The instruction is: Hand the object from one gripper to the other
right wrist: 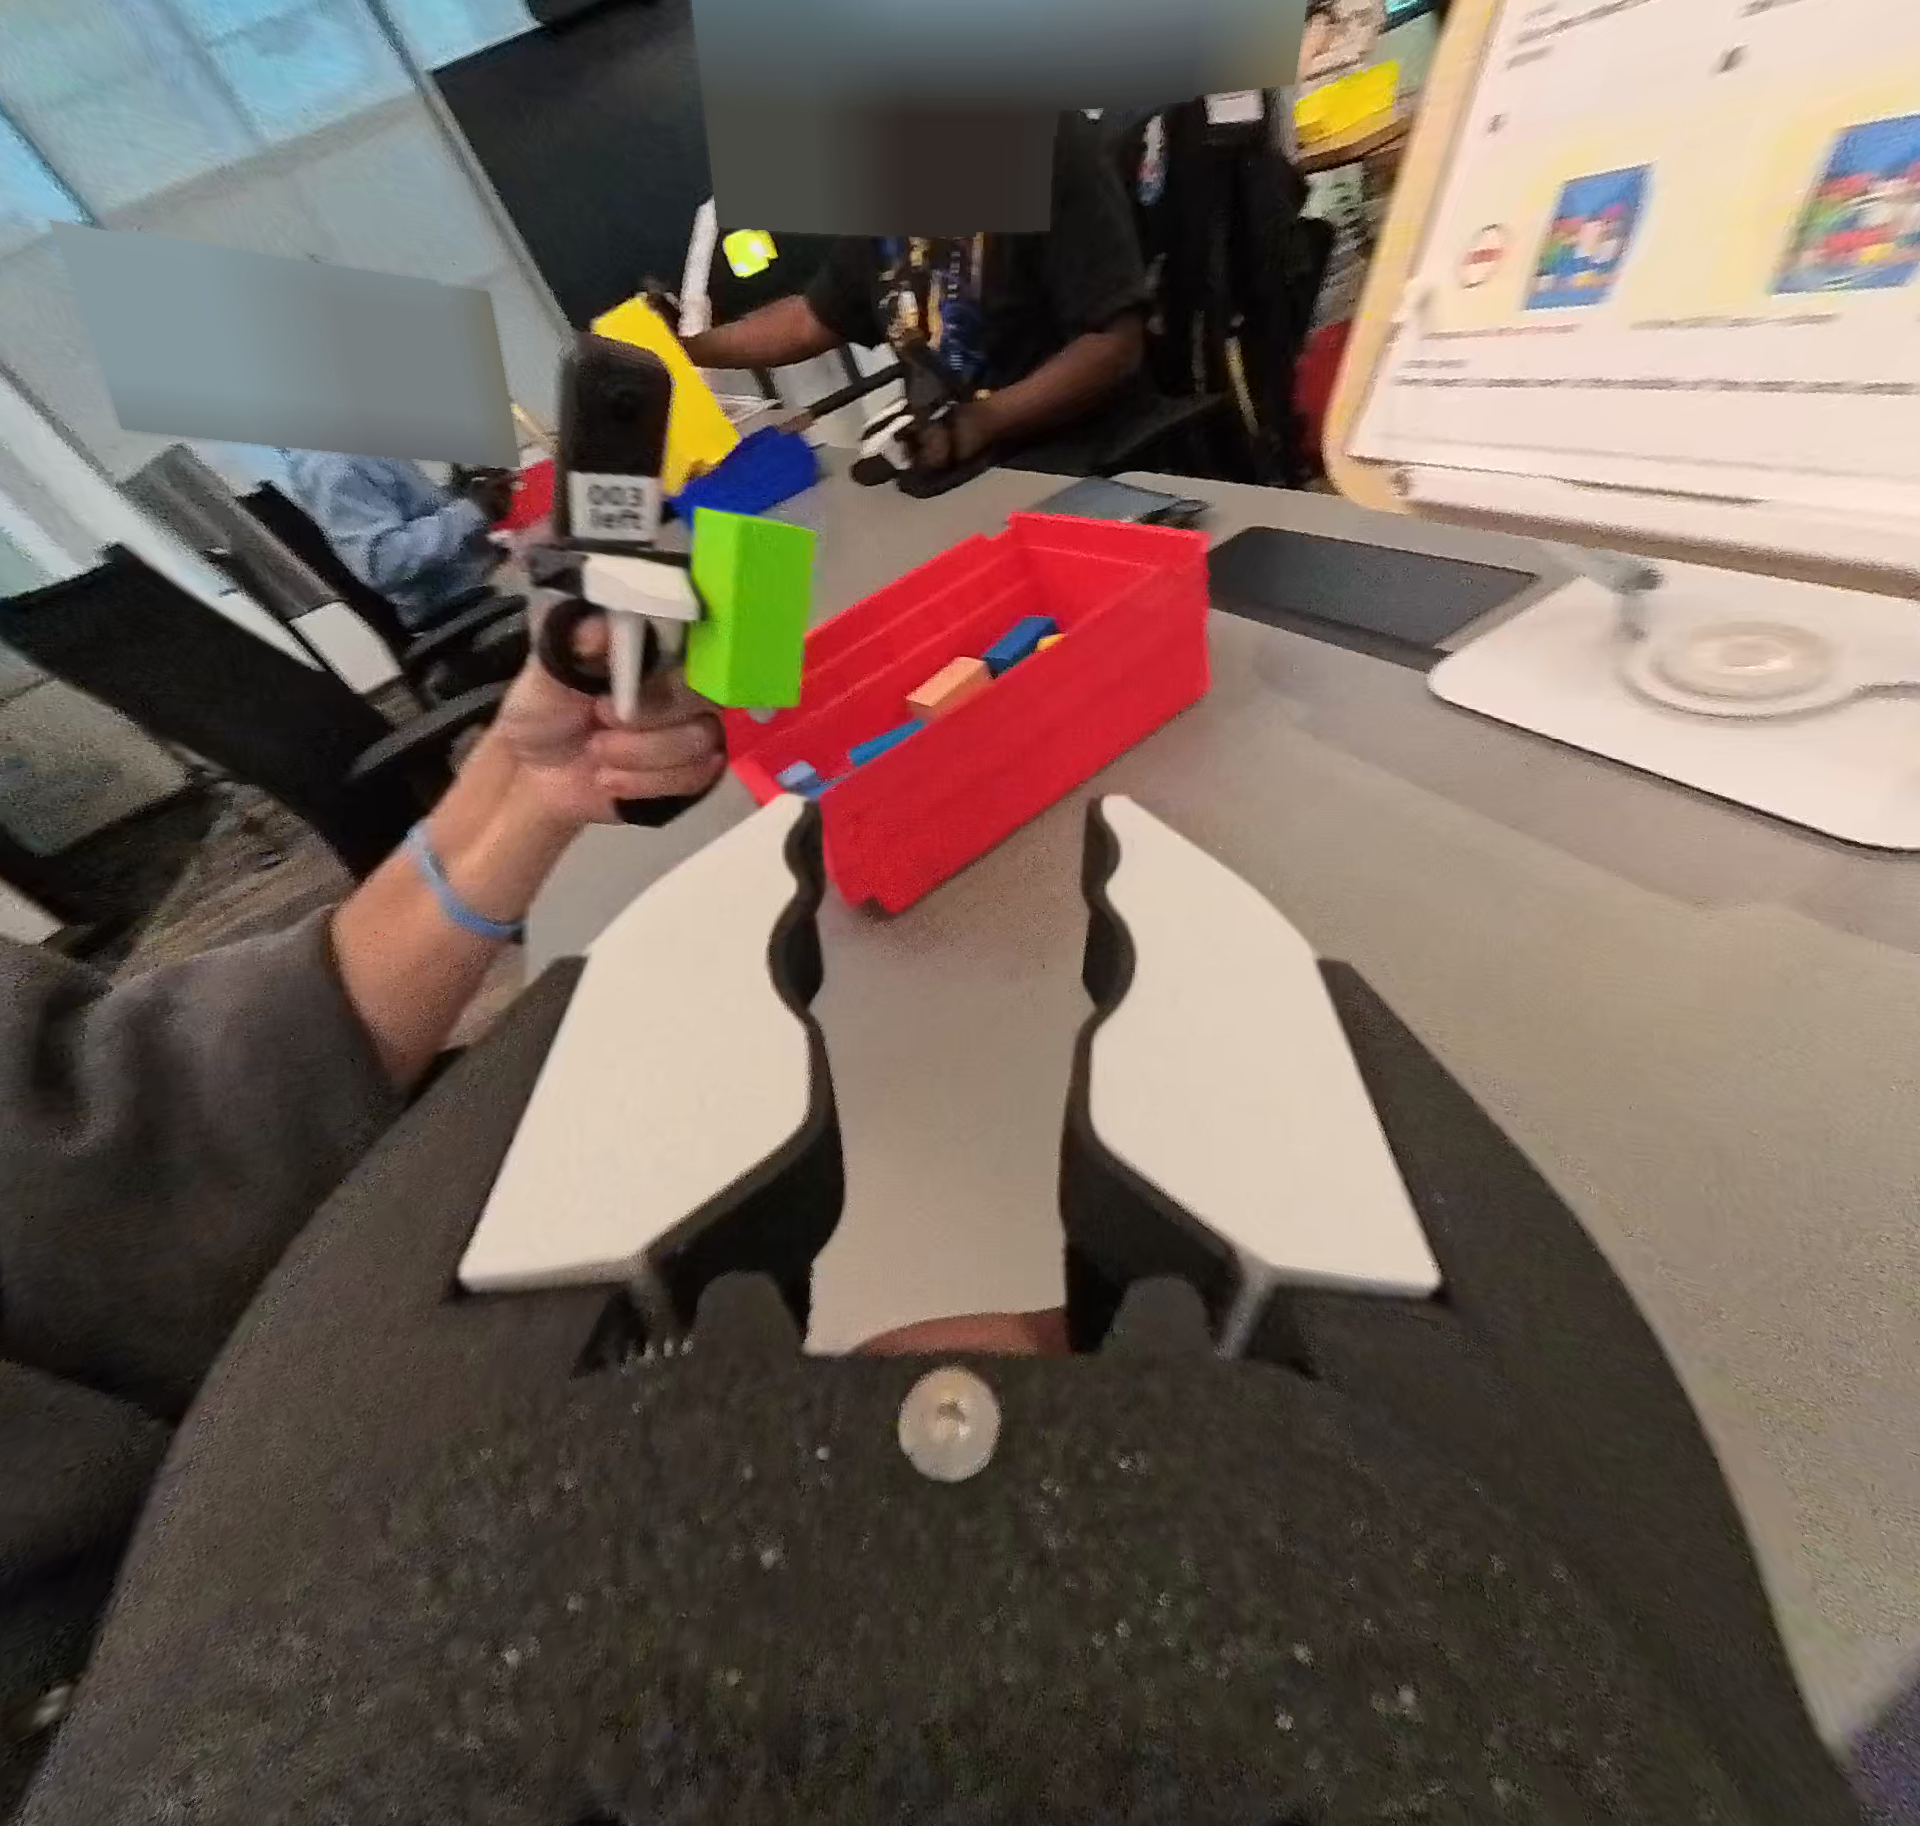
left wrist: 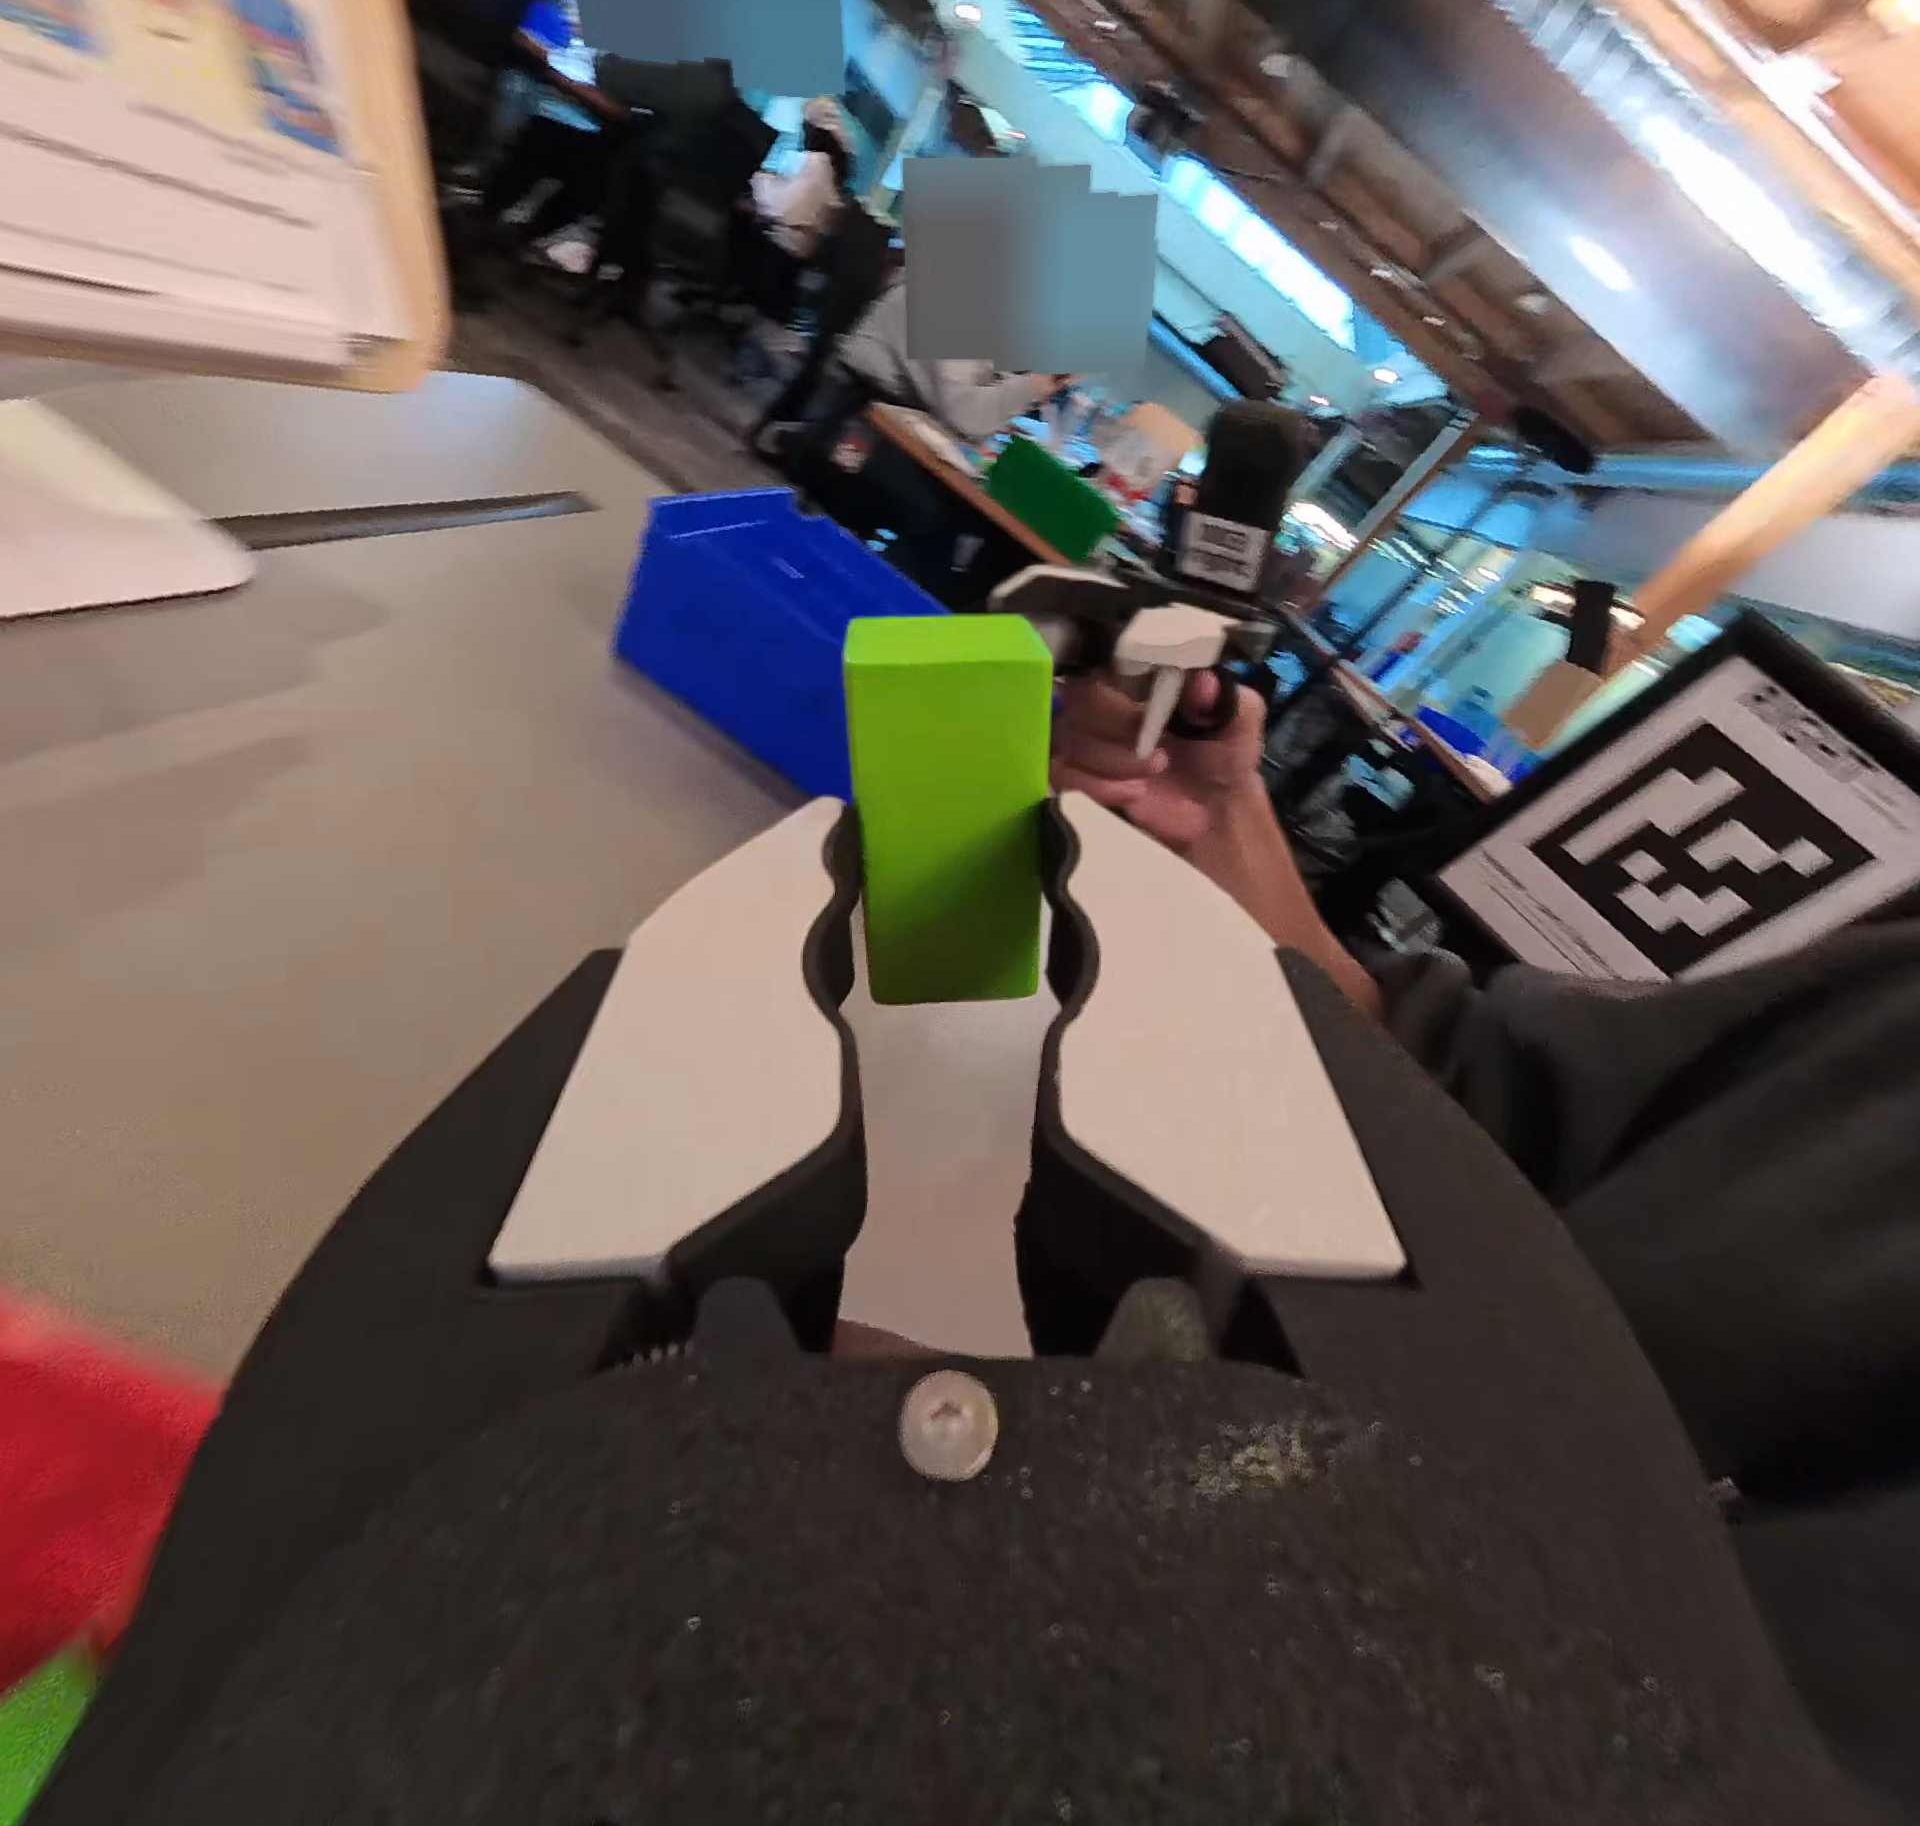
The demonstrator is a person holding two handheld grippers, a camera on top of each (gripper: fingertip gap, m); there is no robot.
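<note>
- The left gripper (left wrist: 948,820) is clenching the green block (left wrist: 943,800) between its fingertips, gripping the block's lower half while the upper half is sticking out past the tips; the block is being carried in the air above the grey table (left wrist: 312,789).
- The right gripper (right wrist: 948,841) is standing released, with nothing between its jaws; in its own view the green block is sitting at about 10 o'clock, well apart from its tips.
- Judging by this, the handover is in its approach stage: the giver is presenting the block and the receiver is not yet lined up with it.
- The next move is probably calling for the right gripper to swing toward 10 o'clock and close on the free end of the block before the left one lets go.
- A red bin (right wrist: 1023,696) holding small coloured blocks is lying at 12 o'clock in the right wrist view; a blue bin (left wrist: 748,623) is showing at 11 o'clock in the left.
- A small white label is sitting on the left gripper's camera, a black-and-white marker card (left wrist: 1683,862) at 3 o'clock in the left wrist view, and a screen (right wrist: 1662,218) with blurred print at 1 o'clock in the right wrist view; no brand is showing.
</note>
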